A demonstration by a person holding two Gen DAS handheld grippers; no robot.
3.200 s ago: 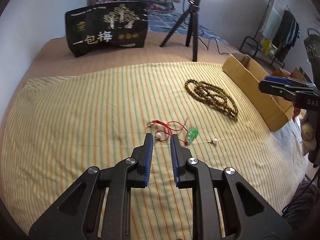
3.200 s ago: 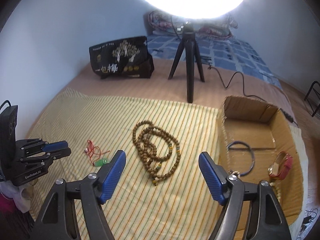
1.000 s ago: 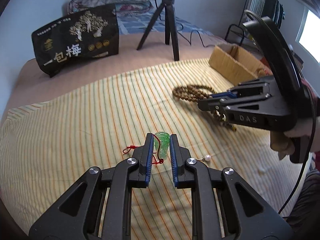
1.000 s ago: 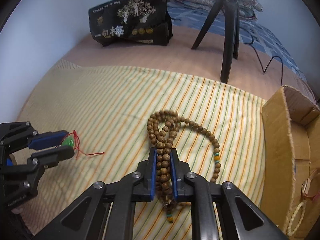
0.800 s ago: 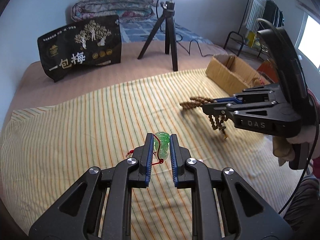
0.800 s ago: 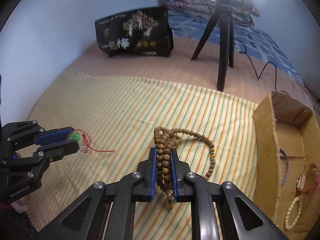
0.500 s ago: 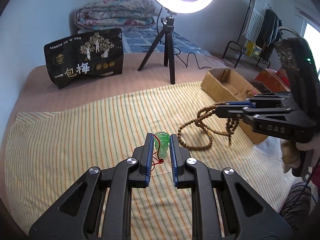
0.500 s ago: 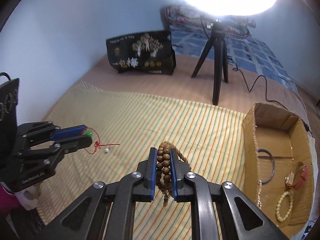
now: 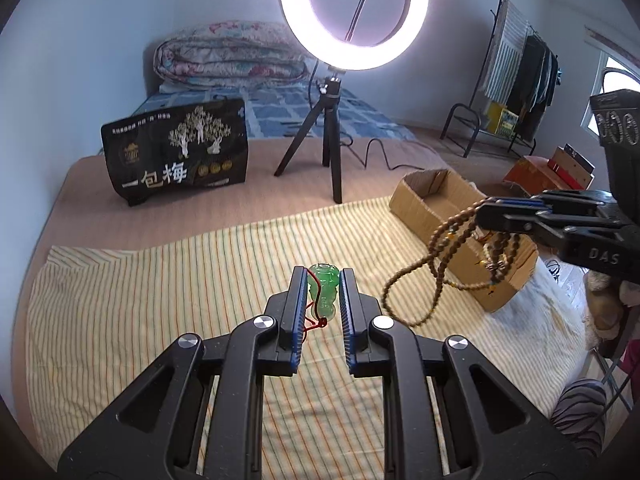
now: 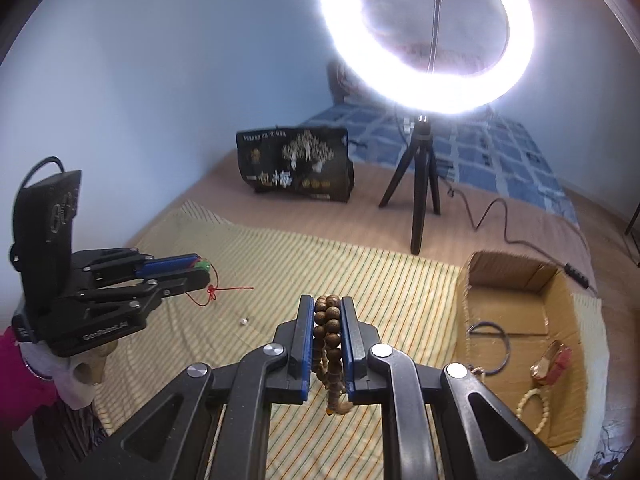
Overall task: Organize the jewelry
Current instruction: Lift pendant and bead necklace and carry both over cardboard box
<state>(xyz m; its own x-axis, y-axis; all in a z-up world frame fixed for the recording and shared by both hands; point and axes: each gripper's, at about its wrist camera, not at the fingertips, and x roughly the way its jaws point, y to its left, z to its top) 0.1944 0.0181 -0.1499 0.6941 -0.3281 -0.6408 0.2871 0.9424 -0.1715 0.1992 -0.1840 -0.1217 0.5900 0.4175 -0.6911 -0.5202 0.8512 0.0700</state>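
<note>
My left gripper [image 9: 323, 274] is shut on a green pendant [image 9: 325, 294] with a red cord [image 9: 312, 322], held above the striped cloth [image 9: 160, 288]. It also shows in the right wrist view [image 10: 200, 270], with the cord [image 10: 216, 290] dangling. My right gripper [image 10: 327, 304] is shut on a wooden bead necklace [image 10: 330, 340], lifted off the cloth. In the left wrist view the right gripper [image 9: 486, 210] holds the necklace [image 9: 436, 264] in hanging loops in front of the cardboard box [image 9: 432, 204].
The cardboard box [image 10: 560, 400] holds a dark hoop [image 10: 488, 346], a red watch [image 10: 550, 362] and a cream bead bracelet [image 10: 532, 404]. A small pearl [image 10: 243, 321] lies on the cloth. A ring light tripod [image 9: 328, 148] and a black bag [image 9: 176, 152] stand behind.
Both grippers have risen off the cloth. The left one closed on the green pendant, the right one closed on the bead necklace; the necklace now hangs free nearer the box.
</note>
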